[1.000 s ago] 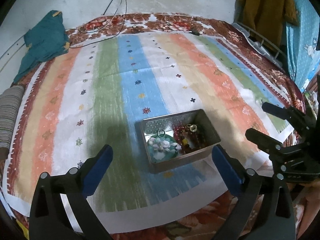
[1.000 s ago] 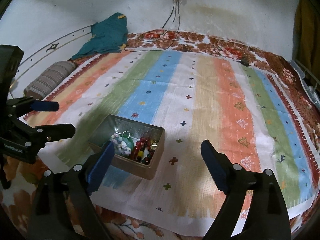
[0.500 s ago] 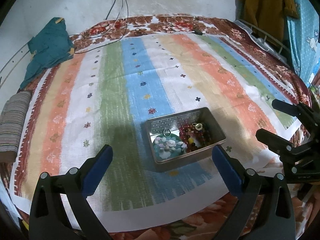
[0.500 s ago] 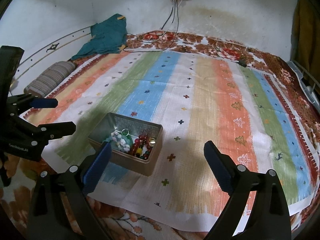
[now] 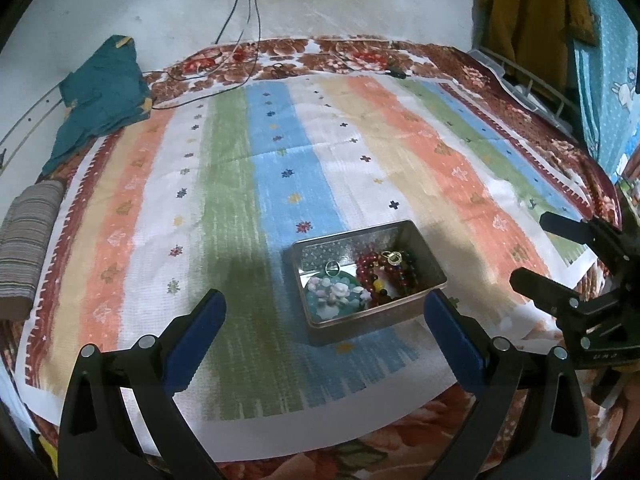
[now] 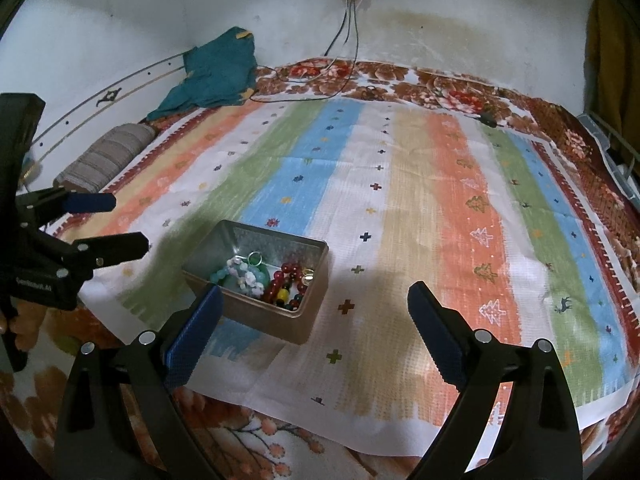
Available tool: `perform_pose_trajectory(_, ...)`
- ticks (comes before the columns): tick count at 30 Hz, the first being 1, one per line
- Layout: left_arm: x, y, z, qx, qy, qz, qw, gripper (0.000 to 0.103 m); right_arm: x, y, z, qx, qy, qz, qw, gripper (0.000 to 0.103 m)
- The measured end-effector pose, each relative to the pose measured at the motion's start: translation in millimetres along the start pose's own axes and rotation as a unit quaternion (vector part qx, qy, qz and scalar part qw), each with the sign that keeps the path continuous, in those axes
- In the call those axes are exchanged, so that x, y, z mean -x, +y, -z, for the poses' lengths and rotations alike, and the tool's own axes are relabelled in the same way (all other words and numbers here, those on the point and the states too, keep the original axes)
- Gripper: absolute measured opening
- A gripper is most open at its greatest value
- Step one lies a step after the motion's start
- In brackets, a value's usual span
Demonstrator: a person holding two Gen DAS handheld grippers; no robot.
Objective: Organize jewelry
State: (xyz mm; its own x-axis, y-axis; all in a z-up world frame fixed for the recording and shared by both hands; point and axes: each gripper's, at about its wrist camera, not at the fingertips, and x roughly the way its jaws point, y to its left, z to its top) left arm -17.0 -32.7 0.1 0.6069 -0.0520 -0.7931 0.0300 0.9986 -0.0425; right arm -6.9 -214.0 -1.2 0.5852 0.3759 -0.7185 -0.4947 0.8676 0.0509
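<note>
Since the earlier frames both grippers have been drawn back and raised slightly; in the left wrist view the rectangular silver metal tin (image 5: pixel 366 276) now sits higher in frame, farther from the fingertips. The tin itself has not been shifted on the striped woven mat (image 5: pixel 280 152).

The left gripper (image 5: pixel 324 332) is held with its blue-padded fingers spread wide, nothing between them. The right gripper (image 6: pixel 314 326) is likewise spread wide and carries nothing. Each gripper is recorded at the edge of the other's view, clear of the tin.

The tin rests open on the mat, near its front edge, across the blue and white stripes. Inside, a teal bead bracelet with pale shell flowers (image 6: pixel 244 276) lies on the left, a strand of dark red and multicoloured beads (image 6: pixel 286 284) on the right, touching it. A small silver ring (image 6: pixel 254 257) lies on top of the teal piece; small gold-coloured rings (image 5: pixel 394 257) lie on the red beads.

A crumpled teal cloth (image 5: pixel 100 96) and a striped bolster (image 5: pixel 24 252) are noted at the far left.
</note>
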Motion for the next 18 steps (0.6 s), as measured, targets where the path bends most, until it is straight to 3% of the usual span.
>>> perform_pose_trajectory(18,-1.1,-6.2,3.3,-0.019,0.000,0.002,0.9998,0.097,-3.1,1.5,1.4,0.007,0.009,0.001,1.000,0.094)
